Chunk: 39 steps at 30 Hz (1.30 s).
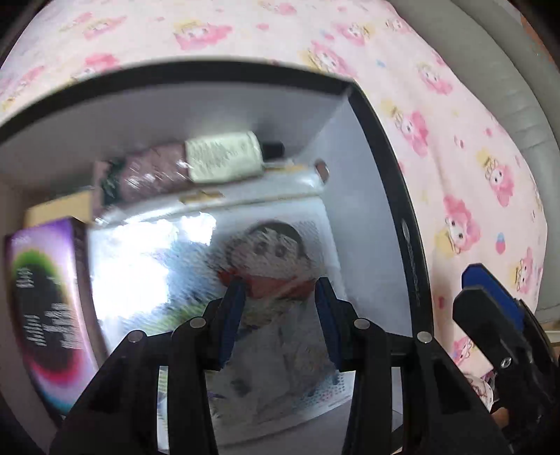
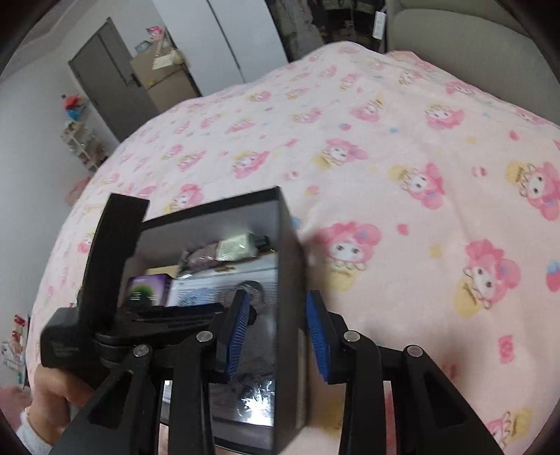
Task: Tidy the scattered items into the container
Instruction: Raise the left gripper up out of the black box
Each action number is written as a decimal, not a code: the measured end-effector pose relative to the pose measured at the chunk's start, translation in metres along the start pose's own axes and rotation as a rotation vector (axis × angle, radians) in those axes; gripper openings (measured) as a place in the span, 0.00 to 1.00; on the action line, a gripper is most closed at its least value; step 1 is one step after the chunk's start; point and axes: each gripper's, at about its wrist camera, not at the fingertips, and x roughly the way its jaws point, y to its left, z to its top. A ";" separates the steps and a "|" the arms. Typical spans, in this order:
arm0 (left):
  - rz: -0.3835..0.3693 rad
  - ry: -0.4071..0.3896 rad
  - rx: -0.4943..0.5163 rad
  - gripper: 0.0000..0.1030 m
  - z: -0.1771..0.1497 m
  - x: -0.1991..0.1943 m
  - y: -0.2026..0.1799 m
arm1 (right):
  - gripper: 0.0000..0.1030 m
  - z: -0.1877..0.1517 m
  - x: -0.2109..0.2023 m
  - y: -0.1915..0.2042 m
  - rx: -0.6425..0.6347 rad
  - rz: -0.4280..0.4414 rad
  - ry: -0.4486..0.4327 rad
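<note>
A black box [image 1: 385, 168] with a white inside stands on the pink cartoon blanket [image 2: 385, 175]. In it lie a cream tube [image 1: 224, 159] with a black cap, a mauve packet [image 1: 150, 175], a purple carton [image 1: 45, 297] and a glossy pack printed with a cartoon boy [image 1: 273, 252]. My left gripper [image 1: 281, 283] hangs open over that pack, nothing between its pads. My right gripper [image 2: 278, 294] hovers above the box's right wall [image 2: 292, 245]. Its pads are a narrow gap apart, one over the inside and one over the blanket, neither pressing on the wall. It also shows in the left wrist view as the right gripper [image 1: 479, 276].
The blanket around the box shows no loose items. A grey padded edge [image 2: 455, 31] borders the bed at the far right. Beyond the bed stand a dark door [image 2: 101, 70], a cardboard box [image 2: 164, 77] and white cupboards. A hand [image 2: 52, 395] holds the left gripper.
</note>
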 end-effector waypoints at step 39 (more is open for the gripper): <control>-0.047 -0.147 -0.165 0.54 -0.078 -0.063 0.088 | 0.31 -0.052 0.060 0.070 -0.193 0.081 0.311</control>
